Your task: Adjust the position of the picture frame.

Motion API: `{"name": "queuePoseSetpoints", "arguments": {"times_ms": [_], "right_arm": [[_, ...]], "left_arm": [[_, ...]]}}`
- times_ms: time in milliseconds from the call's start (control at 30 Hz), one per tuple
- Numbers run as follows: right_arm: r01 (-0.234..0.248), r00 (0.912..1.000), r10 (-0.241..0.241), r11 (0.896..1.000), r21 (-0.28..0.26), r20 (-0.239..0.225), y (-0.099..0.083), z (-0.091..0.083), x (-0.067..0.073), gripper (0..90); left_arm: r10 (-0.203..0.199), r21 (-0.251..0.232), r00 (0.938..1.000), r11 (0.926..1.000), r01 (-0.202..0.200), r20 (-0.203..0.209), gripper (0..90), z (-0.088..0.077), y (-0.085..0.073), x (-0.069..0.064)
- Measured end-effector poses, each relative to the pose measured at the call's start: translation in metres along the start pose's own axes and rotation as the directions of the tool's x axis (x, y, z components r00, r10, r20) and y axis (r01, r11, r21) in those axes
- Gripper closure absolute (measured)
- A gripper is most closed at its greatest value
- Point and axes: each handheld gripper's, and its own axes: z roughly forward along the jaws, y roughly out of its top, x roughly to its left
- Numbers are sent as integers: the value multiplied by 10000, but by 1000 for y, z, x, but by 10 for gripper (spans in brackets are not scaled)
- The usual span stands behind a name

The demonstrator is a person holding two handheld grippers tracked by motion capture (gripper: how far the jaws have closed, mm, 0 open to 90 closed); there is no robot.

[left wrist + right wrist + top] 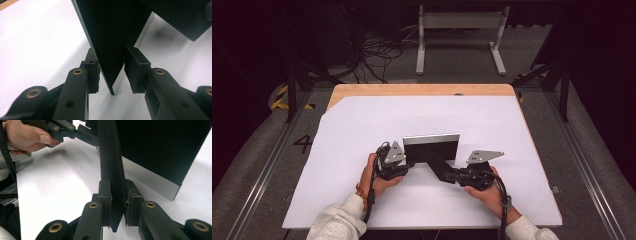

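White sheet on the wooden table [362, 90], dark room behind, both grippers working a black photo frame [432, 145]

Left gripper [408, 164] is straddling the frame's edge: panel [112, 37] sitting between its fingers [91, 72], pads right at both faces, cannot tell if they're actually pressing. Right gripper [451, 176] is clamping the back stand [111, 170], its pads [104, 200] pressing on both sides of the strip, frame body standing upright just beyond its fingertips

Black picture frame [431, 147], seemingly upright.
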Motion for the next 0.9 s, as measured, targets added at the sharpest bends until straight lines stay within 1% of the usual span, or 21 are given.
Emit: {"name": "queuePoseSetpoints", "arguments": {"times_ms": [233,467,500,600,633,800,833,900], "right_arm": [[-20,10000,20,10000,45,43,-1,1,0,803],[64,9999,-65,9999,105,95,-2,2,2,812],[75,9999,-76,9999,108,82,-3,2,2,814],[135,9999,-136,9998,130,64,-3,2,3,816],[128,9999,-129,9998,156,61,-4,2,4,817],[188,9998,-189,9996,209,67,-5,3,5,821],[198,9998,-200,9996,199,74,-5,3,5,821],[184,9998,-185,9996,223,72,-6,3,6,822]], "left_arm": [[66,-44,9996,10000,-67,-262,663,2,1,0],[129,-59,9994,9999,-131,-317,651,3,1,0],[139,-42,9992,9999,-141,-374,641,3,1,0],[99,35,9993,9999,-98,-362,607,4,0,2],[95,53,9995,9999,-93,-291,599,4,-1,2],[98,152,9997,9998,-95,-240,592,5,-2,3],[180,210,9995,9996,-174,-277,591,5,-2,3],[134,293,9995,9995,-126,-300,582,7,-3,3]]}}
